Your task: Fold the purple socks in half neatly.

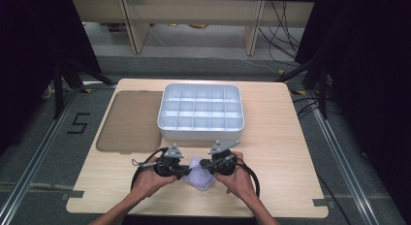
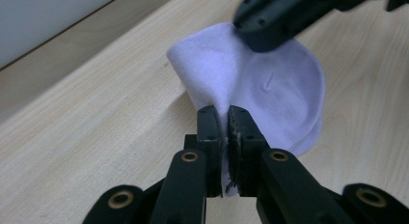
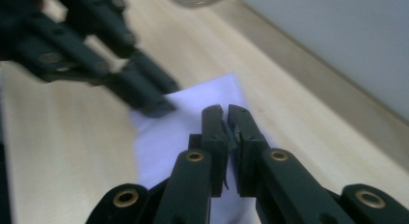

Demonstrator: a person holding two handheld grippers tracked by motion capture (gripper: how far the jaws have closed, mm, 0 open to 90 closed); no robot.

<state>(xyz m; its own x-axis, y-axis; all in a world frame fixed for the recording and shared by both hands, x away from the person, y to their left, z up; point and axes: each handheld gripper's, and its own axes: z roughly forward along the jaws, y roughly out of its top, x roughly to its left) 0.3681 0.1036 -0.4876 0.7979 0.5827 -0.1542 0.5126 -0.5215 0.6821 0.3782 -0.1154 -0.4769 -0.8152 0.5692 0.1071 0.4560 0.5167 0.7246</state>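
Forearms enter from the near table edge and converge, each hand wrapped around its tool, so that the left gripper (image 1: 183,172) and right gripper (image 1: 206,164) face each other across a small cloth (image 1: 200,176) on the table (image 1: 286,152), near its front edge and in front of the tray (image 1: 200,113). The cloth is pale lilac, soft, fine-knit fabric, bunched up between the tools. In the left gripper view, the left gripper (image 2: 224,132) has its jaws closed on a pinched fold of the cloth (image 2: 275,89), whose rounded far edge lies on the light wood grain. In the right gripper view, the right gripper (image 3: 225,132) is likewise clamped on the cloth (image 3: 164,137), which there presents a flat, straight-edged corner. The high view adds the white, rigid, gridded tray and a flat, translucent brown lid (image 1: 130,121) to its left.
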